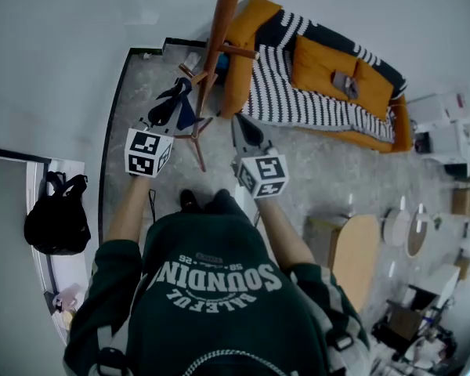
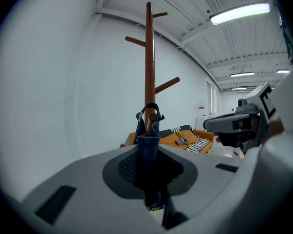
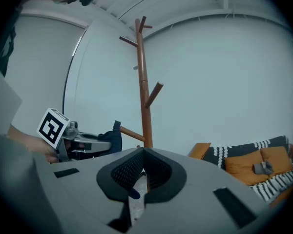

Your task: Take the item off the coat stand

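The brown wooden coat stand point(image 1: 219, 30) rises in front of me. A dark blue fabric item point(image 2: 149, 130) with a black loop hangs over one of its low pegs. My left gripper point(image 2: 147, 152) is shut on this fabric just below the peg. In the head view the left gripper point(image 1: 176, 99) is against the stand's left side, with the blue cloth point(image 1: 186, 117) beside it. My right gripper point(image 1: 243, 128) hovers right of the pole, apart from it, shut with nothing between its pads point(image 3: 142, 155). From the right gripper view, the left gripper point(image 3: 88, 141) and blue item point(image 3: 112, 136) sit left of the stand point(image 3: 142, 82).
An orange sofa point(image 1: 258, 22) with a striped black-and-white blanket point(image 1: 286, 92) stands behind the stand. A black backpack point(image 1: 56, 218) rests at the left by a white wall. A round wooden table point(image 1: 356, 249) and boxes point(image 1: 462, 202) are at the right.
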`<control>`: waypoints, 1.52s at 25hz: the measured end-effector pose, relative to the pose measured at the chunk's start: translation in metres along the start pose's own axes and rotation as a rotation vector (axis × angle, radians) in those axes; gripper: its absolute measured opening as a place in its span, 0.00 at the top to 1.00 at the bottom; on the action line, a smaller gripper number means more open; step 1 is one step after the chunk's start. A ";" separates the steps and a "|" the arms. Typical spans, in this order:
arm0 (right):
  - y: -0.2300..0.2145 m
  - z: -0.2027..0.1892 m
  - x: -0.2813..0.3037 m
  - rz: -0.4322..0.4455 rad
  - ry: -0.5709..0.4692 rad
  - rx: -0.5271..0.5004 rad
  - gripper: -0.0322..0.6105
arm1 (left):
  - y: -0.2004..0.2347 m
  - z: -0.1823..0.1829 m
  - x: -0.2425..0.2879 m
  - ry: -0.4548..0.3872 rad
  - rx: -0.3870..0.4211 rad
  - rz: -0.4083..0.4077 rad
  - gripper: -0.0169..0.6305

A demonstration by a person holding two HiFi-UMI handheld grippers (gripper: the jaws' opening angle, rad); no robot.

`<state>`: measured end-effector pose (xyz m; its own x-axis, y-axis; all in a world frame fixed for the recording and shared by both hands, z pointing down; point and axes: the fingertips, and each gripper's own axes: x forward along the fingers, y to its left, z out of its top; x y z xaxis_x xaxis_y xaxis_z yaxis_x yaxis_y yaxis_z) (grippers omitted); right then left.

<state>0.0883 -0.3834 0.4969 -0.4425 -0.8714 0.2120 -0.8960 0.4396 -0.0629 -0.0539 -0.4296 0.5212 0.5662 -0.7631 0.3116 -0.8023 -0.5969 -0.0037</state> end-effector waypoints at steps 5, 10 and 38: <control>0.003 0.000 0.001 0.009 0.006 -0.004 0.95 | 0.005 0.012 -0.021 -0.029 -0.013 0.015 0.91; 0.010 0.009 0.004 0.028 -0.032 -0.013 0.95 | 0.008 0.019 -0.040 -0.043 -0.014 0.030 0.91; 0.006 -0.003 -0.026 -0.048 -0.015 -0.012 0.95 | -0.012 -0.006 -0.071 -0.031 -0.046 0.058 0.91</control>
<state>0.0948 -0.3575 0.4936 -0.3995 -0.8948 0.1995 -0.9157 0.3997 -0.0411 -0.0857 -0.3666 0.5044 0.5233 -0.8040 0.2824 -0.8415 -0.5398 0.0225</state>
